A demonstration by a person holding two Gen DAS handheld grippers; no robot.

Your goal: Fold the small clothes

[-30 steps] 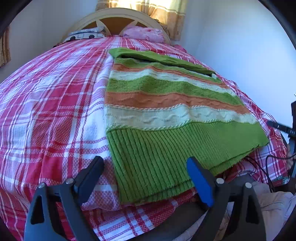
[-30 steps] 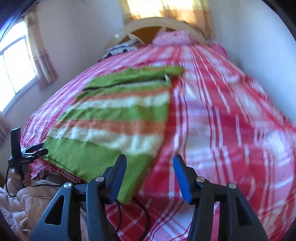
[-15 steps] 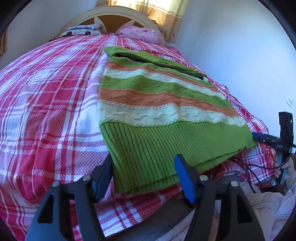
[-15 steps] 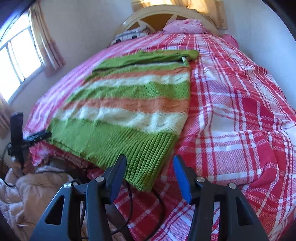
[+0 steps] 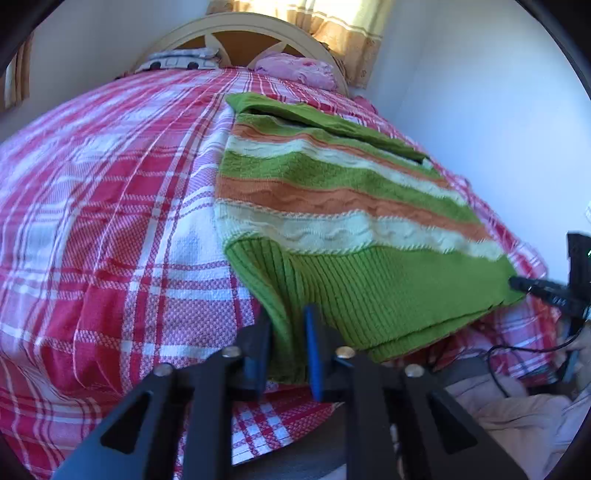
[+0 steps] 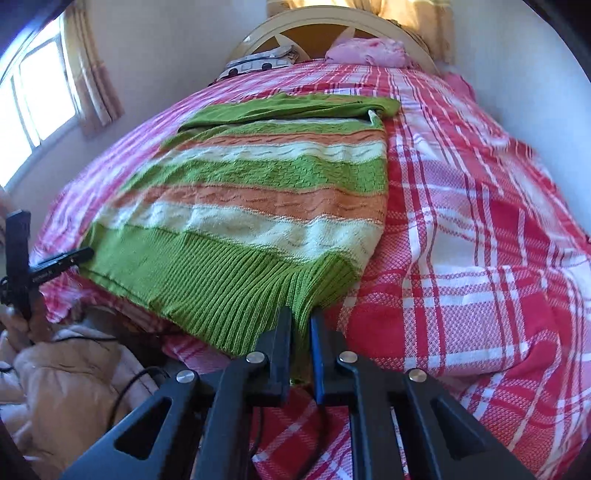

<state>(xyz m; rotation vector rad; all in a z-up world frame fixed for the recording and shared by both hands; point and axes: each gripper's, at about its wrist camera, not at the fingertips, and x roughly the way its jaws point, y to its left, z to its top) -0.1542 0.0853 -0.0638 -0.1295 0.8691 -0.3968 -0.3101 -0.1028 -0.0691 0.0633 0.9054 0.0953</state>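
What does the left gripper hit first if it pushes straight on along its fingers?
Its jaws are closing on the green ribbed hem of the striped sweater, so the left gripper meets that knit first; the plaid bedspread probably lies just under it.

One striped sweater [image 5: 332, 206] lies on one bed [image 5: 110, 206] with one plaid cover. Two pillows sit by the one headboard [image 6: 332, 29]: one pink pillow [image 5: 295, 70] and one spotted pillow [image 5: 177, 61]. Two grippers show, the left gripper [image 5: 288, 350] and the right gripper [image 6: 301, 343].
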